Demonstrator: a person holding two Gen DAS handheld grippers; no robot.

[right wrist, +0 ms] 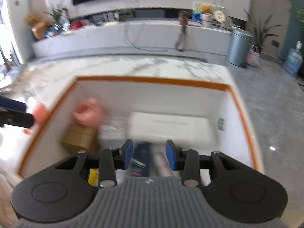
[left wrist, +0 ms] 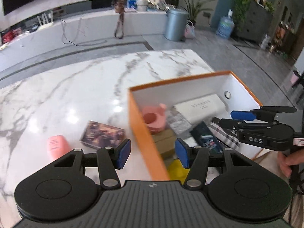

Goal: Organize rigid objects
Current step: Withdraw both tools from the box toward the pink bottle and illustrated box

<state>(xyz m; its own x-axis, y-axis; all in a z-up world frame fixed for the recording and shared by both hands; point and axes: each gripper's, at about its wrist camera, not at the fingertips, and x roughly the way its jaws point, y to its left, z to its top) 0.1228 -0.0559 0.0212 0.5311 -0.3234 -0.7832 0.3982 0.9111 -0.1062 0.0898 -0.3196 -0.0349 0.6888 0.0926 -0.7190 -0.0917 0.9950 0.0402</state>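
Hovering beside the orange box (left wrist: 141,125), the left gripper (left wrist: 153,153) holds its jaws apart with nothing between the pads. Just ahead and to its left on the marble table (left wrist: 76,87) lie a picture-printed flat case (left wrist: 102,134), long axis running left to right, and a pink bottle (left wrist: 57,146); the left hand is clearly nearer. Farther right, the right gripper (right wrist: 149,155) hangs over the box, jaws apart and empty, above a dark blue packet (right wrist: 141,157)

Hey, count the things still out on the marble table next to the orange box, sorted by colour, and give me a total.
Pink: 1, the bottle
Dark, multicoloured: 1, the flat pack
Total: 2 on the table outside the box
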